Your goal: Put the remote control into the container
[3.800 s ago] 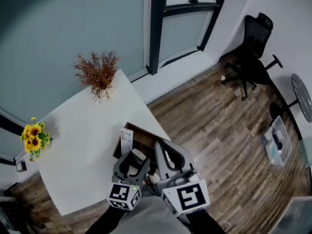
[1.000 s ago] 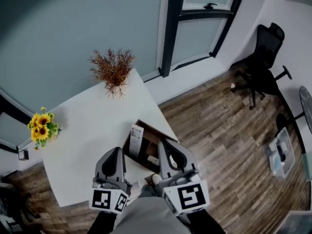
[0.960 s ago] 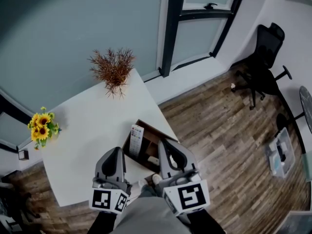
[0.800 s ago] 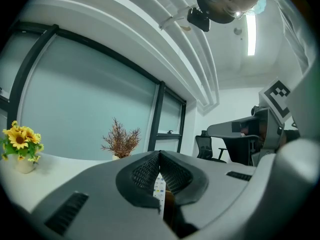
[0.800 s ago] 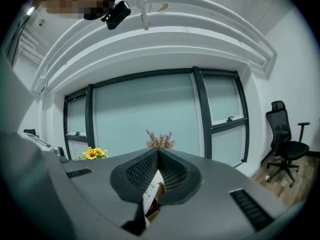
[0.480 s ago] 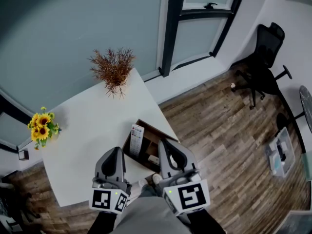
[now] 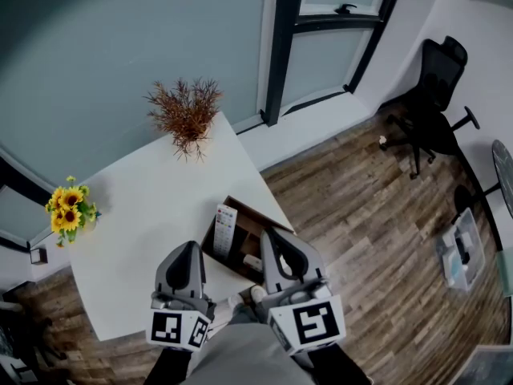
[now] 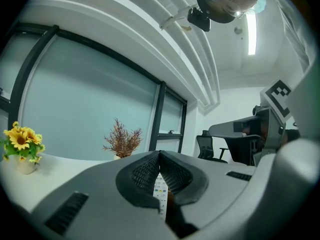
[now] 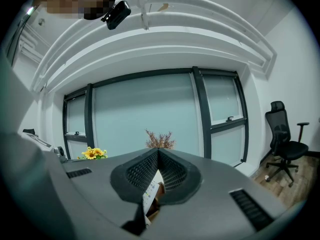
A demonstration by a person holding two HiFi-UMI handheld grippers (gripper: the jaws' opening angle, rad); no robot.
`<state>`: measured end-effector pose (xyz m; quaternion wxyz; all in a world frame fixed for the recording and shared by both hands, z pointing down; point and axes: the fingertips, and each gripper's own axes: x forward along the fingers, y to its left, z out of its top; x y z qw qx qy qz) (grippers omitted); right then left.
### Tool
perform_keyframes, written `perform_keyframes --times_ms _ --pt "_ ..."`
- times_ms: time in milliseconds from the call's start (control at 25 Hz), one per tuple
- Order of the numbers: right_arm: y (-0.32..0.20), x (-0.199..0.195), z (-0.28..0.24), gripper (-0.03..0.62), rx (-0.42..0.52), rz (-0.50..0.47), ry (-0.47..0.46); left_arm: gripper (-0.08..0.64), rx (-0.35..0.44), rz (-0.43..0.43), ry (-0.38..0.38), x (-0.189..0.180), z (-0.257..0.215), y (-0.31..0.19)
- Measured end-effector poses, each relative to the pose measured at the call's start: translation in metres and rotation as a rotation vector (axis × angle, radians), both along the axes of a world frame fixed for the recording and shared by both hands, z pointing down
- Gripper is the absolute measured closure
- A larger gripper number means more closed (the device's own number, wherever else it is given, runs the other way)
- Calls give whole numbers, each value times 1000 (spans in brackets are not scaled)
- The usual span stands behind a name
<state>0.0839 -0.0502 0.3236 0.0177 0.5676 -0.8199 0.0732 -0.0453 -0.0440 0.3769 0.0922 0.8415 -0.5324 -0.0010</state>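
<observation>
The white remote control (image 7: 224, 229) with coloured buttons stands tilted against the left wall of the brown open container (image 7: 250, 215), near the white table's (image 7: 144, 215) right edge. My left gripper (image 7: 190, 249) is shut and holds nothing, a little short of the container on its left. My right gripper (image 7: 271, 236) is also shut and empty, its tip over the container's near right side. Past the closed jaws, the remote (image 8: 160, 190) shows in the left gripper view. The right gripper view shows the remote (image 9: 148, 195) and the container (image 9: 156, 204).
A vase of dried twigs (image 7: 187, 117) stands at the table's far corner and sunflowers (image 7: 70, 207) at its left edge. A black office chair (image 7: 429, 95) and a clear plastic box (image 7: 461, 251) are on the wooden floor to the right.
Since the oldest frame my left gripper has shut and drawn back to the left from the container. Nothing has moved over the last second.
</observation>
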Motion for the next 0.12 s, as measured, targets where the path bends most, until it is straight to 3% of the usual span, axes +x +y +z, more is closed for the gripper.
perform_keyframes --times_ms 120 --pt "-1 0 1 589 -2 2 0 552 -2 0 -3 -1 1 -1"
